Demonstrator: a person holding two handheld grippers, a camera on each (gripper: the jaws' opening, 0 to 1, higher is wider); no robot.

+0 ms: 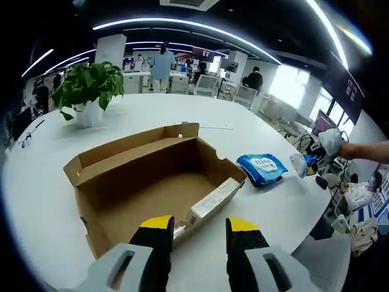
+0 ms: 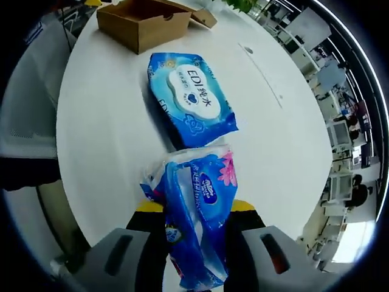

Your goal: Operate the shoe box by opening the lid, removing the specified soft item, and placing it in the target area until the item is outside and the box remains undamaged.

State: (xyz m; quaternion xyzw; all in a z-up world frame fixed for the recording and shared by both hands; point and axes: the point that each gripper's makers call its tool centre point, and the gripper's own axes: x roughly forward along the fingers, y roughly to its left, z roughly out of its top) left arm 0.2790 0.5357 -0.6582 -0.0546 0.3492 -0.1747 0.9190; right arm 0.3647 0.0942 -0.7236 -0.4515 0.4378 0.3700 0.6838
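Note:
The brown cardboard shoe box stands open on the white table, its lid folded back on the far side. A long white carton lies inside along its right wall. My left gripper is open just in front of the box, with nothing between its fingers. A blue wet-wipes pack lies flat on the table beside the box. My right gripper is shut on a soft blue tissue pack and holds it above the table, near the wipes pack. That right gripper also appears in the left gripper view, beyond the wipes.
A potted plant stands on the far left of the round table. In the right gripper view the shoe box sits at the top and the table edge curves along the left. Desks and people stand in the background.

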